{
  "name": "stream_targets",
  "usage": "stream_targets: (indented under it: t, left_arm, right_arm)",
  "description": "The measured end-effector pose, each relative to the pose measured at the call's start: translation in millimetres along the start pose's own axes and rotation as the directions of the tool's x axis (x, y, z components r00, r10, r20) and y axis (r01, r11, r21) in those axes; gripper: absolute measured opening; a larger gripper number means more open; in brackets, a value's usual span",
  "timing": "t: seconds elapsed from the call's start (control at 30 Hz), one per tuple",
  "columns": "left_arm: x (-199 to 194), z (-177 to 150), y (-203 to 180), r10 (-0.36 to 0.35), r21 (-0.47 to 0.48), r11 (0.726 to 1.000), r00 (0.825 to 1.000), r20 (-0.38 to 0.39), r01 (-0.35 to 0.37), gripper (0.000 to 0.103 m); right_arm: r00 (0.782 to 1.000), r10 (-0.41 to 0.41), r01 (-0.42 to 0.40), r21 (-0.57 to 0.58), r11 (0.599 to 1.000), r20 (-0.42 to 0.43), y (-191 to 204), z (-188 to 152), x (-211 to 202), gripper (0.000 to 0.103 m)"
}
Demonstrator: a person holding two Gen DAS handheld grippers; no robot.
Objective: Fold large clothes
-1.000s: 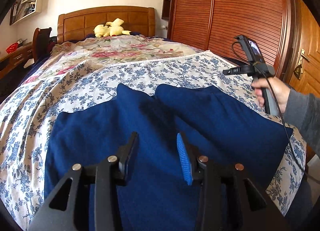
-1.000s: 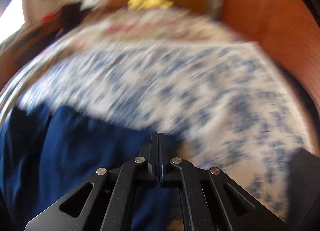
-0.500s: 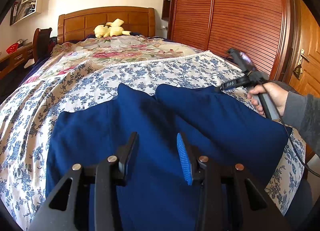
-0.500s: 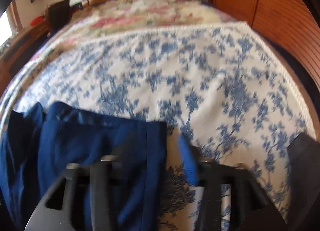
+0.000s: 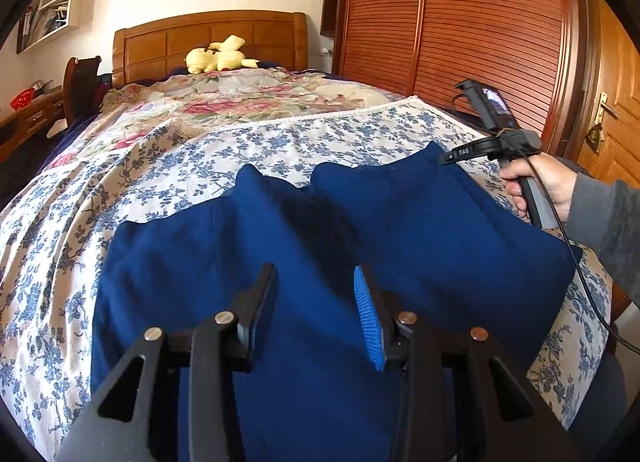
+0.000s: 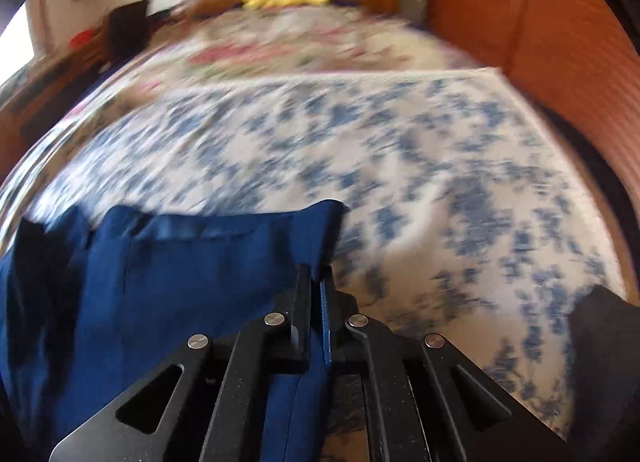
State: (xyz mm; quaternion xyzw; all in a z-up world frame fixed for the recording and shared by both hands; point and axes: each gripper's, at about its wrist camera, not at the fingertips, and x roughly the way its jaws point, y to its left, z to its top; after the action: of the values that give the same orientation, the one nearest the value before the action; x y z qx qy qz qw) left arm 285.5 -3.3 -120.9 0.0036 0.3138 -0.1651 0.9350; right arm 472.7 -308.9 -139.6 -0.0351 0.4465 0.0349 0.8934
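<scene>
1. Blue garment [image 5: 304, 286] spread flat on the bed [image 5: 168, 165], near its foot end; two rounded lobes point toward the headboard [image 5: 208, 37], a dark crease between them.
2. Left gripper [image 5: 314, 294] low over the garment's middle, fingers apart, nothing clamped between them; touching the cloth or just above it, cannot tell.
3. Right gripper [image 6: 316, 294] at the garment's right edge, fingers together and clamped on a thin fold of blue cloth near the far right corner [image 6: 332, 209].
4. Right hand [image 5: 540, 189] on the handle, cable [image 5: 576, 262] trailing down over the bedside.
5. Risk: shallow bite. Only an edge strip sits between the right fingers, so a quick lift could likely pull the cloth free and drop the fold halfway.
6. Risk: single layer caught. If only the top layer is pinched, the lower one would probably stay behind and the fold come out skewed.
7. Risk: bedspread [image 6: 400, 165] drag. The floral cover lies directly under the edge and might be nipped along with the garment.
8. Risk: no anchor. With the left fingers empty, the whole garment may slide across the bed instead of creasing.
9. Risk: cable snagging on the garment's corner during a sweep to the left.
10. Right view blurred, so grip depth uncertain.
</scene>
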Motion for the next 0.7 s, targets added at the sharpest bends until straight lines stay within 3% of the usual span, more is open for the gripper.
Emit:
stream_targets:
  t: [0.2, 0.23, 0.33, 0.7]
  left_arm:
    - [-8, -2, 1, 0.001, 0.006, 1.000, 1.000, 0.006, -0.001, 0.038]
    - [-10, -2, 1, 0.000, 0.006, 1.000, 1.000, 0.007, 0.000, 0.038]
    - [-16, -3, 1, -0.009, 0.010, 1.000, 1.000, 0.014, 0.009, 0.038]
    - [-35, -13, -2, -0.002, 0.022, 1.000, 1.000, 0.026, 0.001, 0.038]
  right_arm:
    - [0.998, -0.055, 0.055, 0.003, 0.998, 0.010, 7, -10, -18, 0.006]
    - [0.998, -0.063, 0.063, -0.001, 0.998, 0.012, 9, -11, -24, 0.010]
    - [0.999, -0.052, 0.052, -0.018, 0.999, 0.002, 15, -22, -43, 0.039]
    - [1.000, 0.011, -0.012, -0.074, 0.997, -0.017, 39, -103, -110, 0.043]
